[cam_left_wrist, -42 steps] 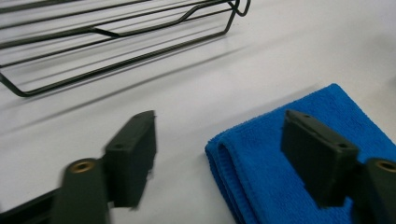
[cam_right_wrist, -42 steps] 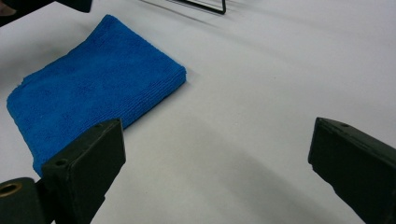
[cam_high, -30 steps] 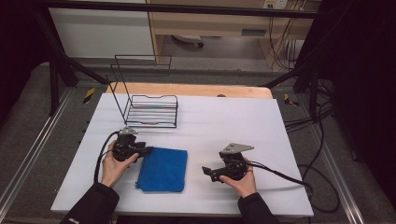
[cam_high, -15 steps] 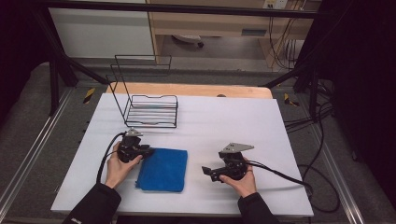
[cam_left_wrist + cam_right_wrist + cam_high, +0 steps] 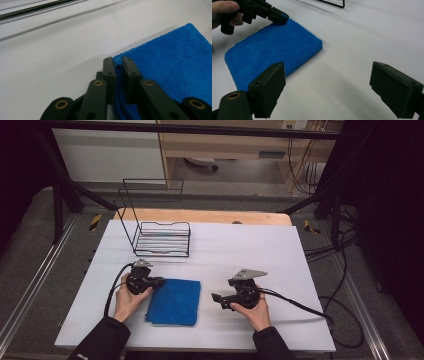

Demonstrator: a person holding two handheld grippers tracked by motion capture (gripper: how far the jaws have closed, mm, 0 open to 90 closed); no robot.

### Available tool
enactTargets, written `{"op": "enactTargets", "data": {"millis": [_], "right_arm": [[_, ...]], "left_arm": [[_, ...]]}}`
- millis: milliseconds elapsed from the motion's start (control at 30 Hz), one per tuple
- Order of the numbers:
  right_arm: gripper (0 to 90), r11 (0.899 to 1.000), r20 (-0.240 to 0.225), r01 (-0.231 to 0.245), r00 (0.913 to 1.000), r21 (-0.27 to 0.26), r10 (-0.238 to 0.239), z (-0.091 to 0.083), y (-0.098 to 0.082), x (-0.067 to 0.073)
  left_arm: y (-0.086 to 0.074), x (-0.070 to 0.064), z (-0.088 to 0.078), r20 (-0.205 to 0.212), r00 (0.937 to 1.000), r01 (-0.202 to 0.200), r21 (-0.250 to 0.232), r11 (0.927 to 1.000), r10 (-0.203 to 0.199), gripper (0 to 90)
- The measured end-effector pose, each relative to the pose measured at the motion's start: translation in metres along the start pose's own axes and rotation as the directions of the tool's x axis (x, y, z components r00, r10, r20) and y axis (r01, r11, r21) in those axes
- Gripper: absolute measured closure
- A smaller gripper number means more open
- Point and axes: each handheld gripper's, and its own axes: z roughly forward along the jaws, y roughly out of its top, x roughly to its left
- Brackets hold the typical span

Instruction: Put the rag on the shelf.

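Observation:
A folded blue cloth lies flat on the white table, near the front and between the two hands. My left gripper sits low at the cloth's far left corner. Its jaws have just been closing and now pinch the cloth's edge between them. From the right gripper view, that left gripper grips the cloth's far corner. My right gripper hovers to the right of the cloth, pointing at it. Its jaws stand wide, having just closed a little, with nothing between them.
A black wire rack stands at the back left of the white table, behind the cloth. Cables trail from both grippers, the right one running off the table's right side. A wooden strip borders the far edge.
The left gripper's jaws have drawn together on the cloth's corner. Both hands stay about where they were, and the cloth has not shifted.

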Motion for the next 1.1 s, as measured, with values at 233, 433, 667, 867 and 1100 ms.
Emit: {"op": "enactTargets", "data": {"millis": [233, 433, 667, 867, 1100], "right_arm": [[23.2, 1.0, 0.023, -0.01, 0.9997, 0.01, 0.01, 0.021, 0.017, 0.007], [35.3, 1.0, 0.06, -0.025, 0.9979, 0.015, 0.024, 0.047, 0.027, 0.011], [47.5, 0.997, 0.06, -0.056, 0.9968, 0.053, 0.052, 0.076, 0.031, 0.017], [58.5, 0.993, 0.065, -0.084, 0.9948, 0.088, 0.078, 0.085, 0.029, 0.017], [69.9, 0.987, 0.049, -0.107, 0.9936, 0.116, 0.102, 0.089, 0.027, 0.017]], "left_arm": [[-0.002, -0.001, 0.0, -0.008, 0.9997, -0.021, -0.011, 0.9997, 0.021, 82.0], [-0.002, -0.002, 0.0, -0.013, 0.9995, -0.027, -0.009, 0.9996, 0.027, 81.8], [-0.002, -0.003, 0.0, -0.019, 0.9992, -0.036, -0.011, 0.9993, 0.036, 81.6], [-0.002, -0.004, 0.0, -0.025, 0.9986, -0.047, -0.01, 0.9988, 0.047, 81.6], [-0.002, -0.005, 0.001, -0.029, 0.998, -0.057, -0.011, 0.9983, 0.057, 81.6]]}}
